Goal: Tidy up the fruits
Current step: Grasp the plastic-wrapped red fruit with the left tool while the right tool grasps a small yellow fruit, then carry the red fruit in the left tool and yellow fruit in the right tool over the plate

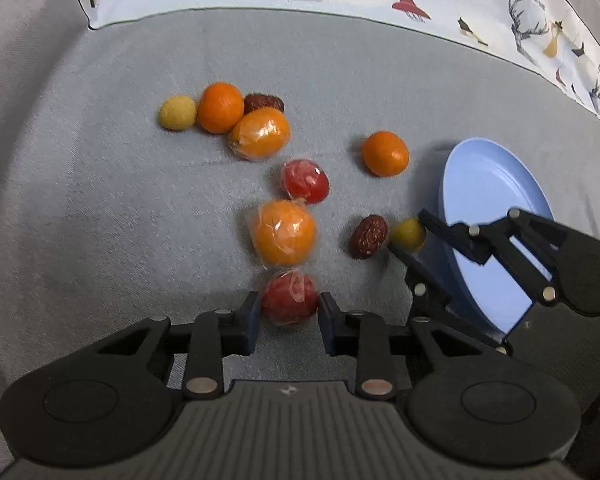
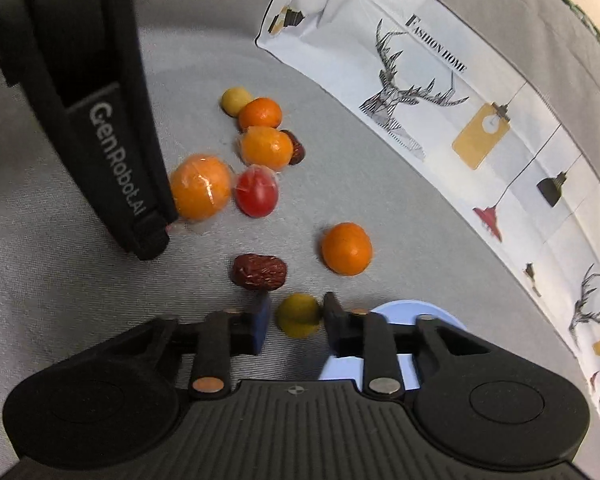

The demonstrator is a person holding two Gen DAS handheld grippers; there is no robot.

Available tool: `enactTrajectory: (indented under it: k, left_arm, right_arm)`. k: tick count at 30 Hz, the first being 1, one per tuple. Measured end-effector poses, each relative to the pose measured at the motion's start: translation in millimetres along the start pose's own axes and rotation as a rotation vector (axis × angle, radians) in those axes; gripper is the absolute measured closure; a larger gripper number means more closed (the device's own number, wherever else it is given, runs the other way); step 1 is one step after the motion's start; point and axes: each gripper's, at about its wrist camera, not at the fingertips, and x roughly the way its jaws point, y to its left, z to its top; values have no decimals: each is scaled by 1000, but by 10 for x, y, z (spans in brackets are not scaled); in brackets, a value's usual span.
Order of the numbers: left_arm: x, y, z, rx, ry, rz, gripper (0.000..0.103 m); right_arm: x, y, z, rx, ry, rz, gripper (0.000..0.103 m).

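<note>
Nothing lies on my blue plate [image 1: 496,200] yet, so I judge the sorting has barely begun. My left tool [image 1: 289,312] has its jaws around a wrapped red fruit [image 1: 290,298], pads just beside it or touching; I cannot tell if they have closed. My right tool [image 2: 296,316] brackets a small yellow fruit [image 2: 298,315] next to the plate rim, with a sliver of gap on one side. Still loose on the grey sofa cushion [image 1: 100,200]: a dried red date [image 1: 368,237], a bare orange [image 1: 385,153], two wrapped oranges, another wrapped red fruit [image 1: 305,181], and a far cluster. The date sits close to my right tool and could get nudged. A patterned pillow [image 2: 460,100] borders the back.
</note>
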Motion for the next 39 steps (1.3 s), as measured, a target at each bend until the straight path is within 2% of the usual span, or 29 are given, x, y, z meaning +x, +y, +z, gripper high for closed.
enactTrajectory:
  k: [4,7,10,14,23,28,33,39]
  left_arm:
    - [-76,17,5,-22,-18,1,70]
    - [-74,34,5,-33,-5,11,70]
    - [-37,40,11,-38,19,22,69]
    - [27,42,12,-35,45,34,69]
    - [35,32,33,-21,54,44,69]
    - [-83,-36,53,2,12,55,69]
    - [-265,-77,63,-6,-69,44,69]
    - [-538,-201,51,-11,-228,31,69]
  right_arm:
    - [-185,-57,27,48,-70,76,79]
    - [-291,-153,24,151,-107,232,79]
    - [-217,-177,-11,206,-47,333,79]
    - [-133,-255,-11,283,-9,364,78]
    - [-75,-206,-24,289,15,349,77]
    - [-173,-267,-3,313,-9,332,78]
    - [-361,-505,3,407,-59,289,78]
    - [-816,-1043,33,480,-149,216,78]
